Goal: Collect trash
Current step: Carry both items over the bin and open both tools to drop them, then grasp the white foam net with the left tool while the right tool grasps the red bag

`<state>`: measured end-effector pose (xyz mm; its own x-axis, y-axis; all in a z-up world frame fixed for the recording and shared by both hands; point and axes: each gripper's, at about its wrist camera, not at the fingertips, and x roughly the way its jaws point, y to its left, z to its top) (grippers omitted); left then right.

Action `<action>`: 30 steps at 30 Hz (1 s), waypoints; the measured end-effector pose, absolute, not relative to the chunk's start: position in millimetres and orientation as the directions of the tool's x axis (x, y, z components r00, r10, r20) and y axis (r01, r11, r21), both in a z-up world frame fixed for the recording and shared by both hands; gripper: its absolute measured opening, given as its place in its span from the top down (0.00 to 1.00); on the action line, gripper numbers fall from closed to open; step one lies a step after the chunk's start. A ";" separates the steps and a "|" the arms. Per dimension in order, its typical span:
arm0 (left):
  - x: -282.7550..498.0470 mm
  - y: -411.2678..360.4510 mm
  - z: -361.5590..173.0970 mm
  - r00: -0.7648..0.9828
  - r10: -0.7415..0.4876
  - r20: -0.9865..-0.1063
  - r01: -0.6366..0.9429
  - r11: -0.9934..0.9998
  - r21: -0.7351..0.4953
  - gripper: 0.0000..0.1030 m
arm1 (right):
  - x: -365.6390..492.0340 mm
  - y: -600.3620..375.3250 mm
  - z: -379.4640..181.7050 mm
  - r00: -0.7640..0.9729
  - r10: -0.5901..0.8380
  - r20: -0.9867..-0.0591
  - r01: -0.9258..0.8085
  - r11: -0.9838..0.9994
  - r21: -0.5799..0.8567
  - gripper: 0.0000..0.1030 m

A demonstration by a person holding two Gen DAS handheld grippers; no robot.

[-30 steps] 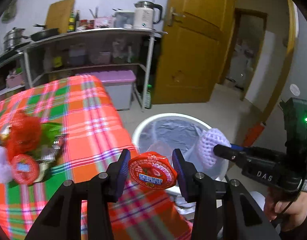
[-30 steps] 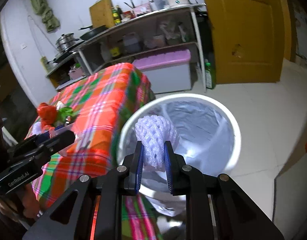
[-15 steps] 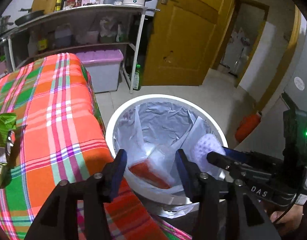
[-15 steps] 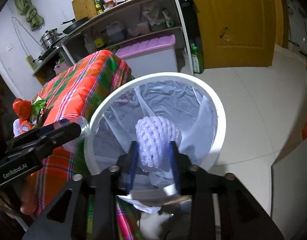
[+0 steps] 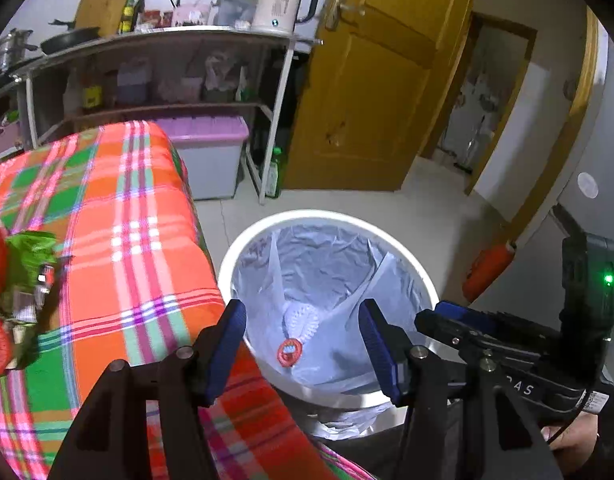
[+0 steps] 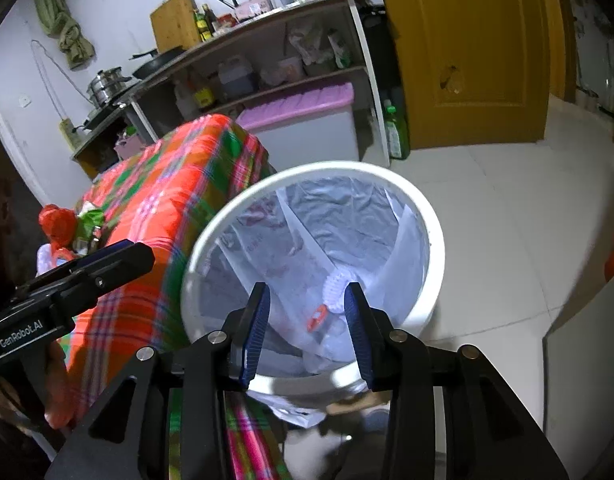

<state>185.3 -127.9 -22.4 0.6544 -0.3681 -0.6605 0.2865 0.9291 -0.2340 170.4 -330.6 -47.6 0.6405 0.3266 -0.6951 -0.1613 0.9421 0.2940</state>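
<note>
Black left gripper [image 5: 303,344] with blue-padded fingers [image 5: 381,348], silver screws.

Bin [image 5: 243,248] mouth open above; table edge [image 5: 203,264] crowds left.

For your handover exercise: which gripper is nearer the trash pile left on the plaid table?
Left. The left gripper hangs at the table edge nearest the trash pile; the right gripper is over the bin.

The red lid [image 5: 289,350], gripped a second ago by the left tool [image 5: 303,336], now lies inside the bin [image 5: 331,216]. The white foam net [image 5: 303,318], earlier pinched by the right tool [image 6: 307,312], lies beside it in the liner. Nothing is left between either tool's jaws; the left jaws are opening wider.
</note>
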 end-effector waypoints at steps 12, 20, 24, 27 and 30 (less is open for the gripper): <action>125.3 -78.8 17.1 0.766 -0.297 -0.570 0.225 0.955 -0.195 0.44 | 135.0 -291.5 -3.6 0.661 0.417 -0.624 -0.294 0.909 0.296 0.54; 97.5 -37.3 22.2 0.807 -0.202 -0.555 0.124 0.977 -0.175 0.44 | 118.6 -249.2 10.5 0.634 0.476 -0.609 -0.400 0.876 0.269 0.54; 84.1 -17.2 22.6 0.821 -0.158 -0.549 0.084 0.984 -0.157 0.44 | 112.4 -233.3 14.8 0.623 0.500 -0.601 -0.441 0.860 0.258 0.54; 75.9 -5.5 23.1 0.828 -0.130 -0.545 0.055 0.987 -0.152 0.44 | 111.4 -221.3 16.6 0.611 0.516 -0.601 -0.461 0.848 0.261 0.54; 68.9 7.7 22.3 0.836 -0.100 -0.539 0.021 0.988 -0.151 0.44 | 111.9 -210.3 17.3 0.597 0.533 -0.599 -0.484 0.835 0.261 0.54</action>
<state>68.9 7.7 22.3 0.8363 -0.1001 -0.5390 0.0213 0.9884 -0.1505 111.9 -210.3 17.3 0.5974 0.5330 -0.5992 -0.4838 0.8354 0.2607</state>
